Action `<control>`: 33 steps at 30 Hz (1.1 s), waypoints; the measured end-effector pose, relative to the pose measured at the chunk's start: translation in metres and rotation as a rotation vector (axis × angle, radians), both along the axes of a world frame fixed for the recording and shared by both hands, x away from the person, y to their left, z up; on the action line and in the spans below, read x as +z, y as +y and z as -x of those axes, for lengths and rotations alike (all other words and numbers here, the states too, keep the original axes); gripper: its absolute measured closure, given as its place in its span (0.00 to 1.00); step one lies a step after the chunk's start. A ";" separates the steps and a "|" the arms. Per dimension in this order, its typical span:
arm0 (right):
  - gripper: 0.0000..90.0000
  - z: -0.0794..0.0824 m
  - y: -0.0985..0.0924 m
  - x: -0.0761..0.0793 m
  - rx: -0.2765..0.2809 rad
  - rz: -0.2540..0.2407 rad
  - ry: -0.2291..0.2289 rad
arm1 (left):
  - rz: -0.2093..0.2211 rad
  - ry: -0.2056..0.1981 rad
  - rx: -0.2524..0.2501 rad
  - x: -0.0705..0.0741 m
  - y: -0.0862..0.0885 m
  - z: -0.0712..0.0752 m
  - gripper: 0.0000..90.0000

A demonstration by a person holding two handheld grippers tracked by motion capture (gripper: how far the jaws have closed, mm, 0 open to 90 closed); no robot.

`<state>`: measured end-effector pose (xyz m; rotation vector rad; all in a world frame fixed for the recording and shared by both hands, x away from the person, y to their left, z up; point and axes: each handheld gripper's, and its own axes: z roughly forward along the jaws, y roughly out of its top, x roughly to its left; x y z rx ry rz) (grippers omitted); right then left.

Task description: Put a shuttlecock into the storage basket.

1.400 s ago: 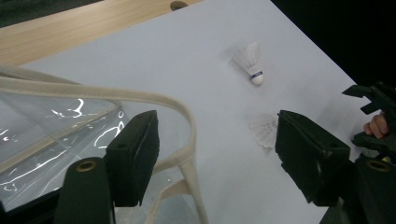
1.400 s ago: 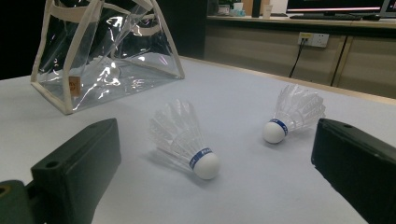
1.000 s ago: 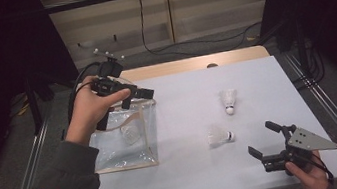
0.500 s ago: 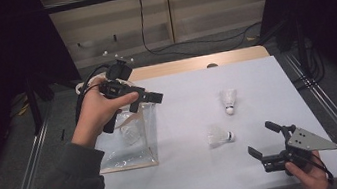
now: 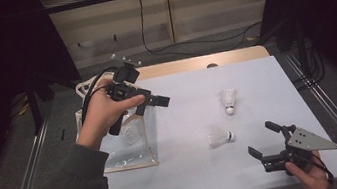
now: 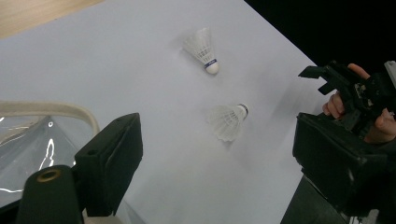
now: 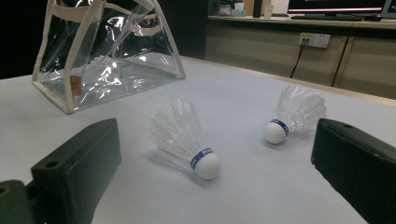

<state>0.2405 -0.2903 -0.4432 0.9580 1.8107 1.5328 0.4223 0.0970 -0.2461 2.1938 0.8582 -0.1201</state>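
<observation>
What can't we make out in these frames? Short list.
- Contents of the clear bag: high view, glare and the left gripper and hand above it; the pale shape inside in the right gripper view is blurred by creased plastic.
- Print on the shuttlecocks' blue bands: right gripper view, too small.
- Right gripper rear: high view, cut off by the bottom edge.

Two white shuttlecocks [image 5: 219, 135] [image 5: 229, 99] lie on their sides beside a clear bag [image 5: 128, 146].
</observation>
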 end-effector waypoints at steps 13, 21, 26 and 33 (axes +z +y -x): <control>0.02 0.000 0.000 0.000 0.002 0.002 0.000 | 0.009 0.003 -0.048 -0.008 -0.016 0.009 0.15; 0.02 0.000 0.000 0.000 0.002 0.004 -0.003 | 0.005 0.004 -0.066 -0.016 -0.024 0.013 0.15; 0.02 0.000 0.000 0.000 0.003 0.005 -0.004 | -0.008 0.004 -0.083 -0.020 -0.028 0.013 0.15; 0.02 0.000 0.001 0.000 0.005 0.002 -0.003 | -0.012 0.005 -0.090 -0.024 -0.034 0.016 0.14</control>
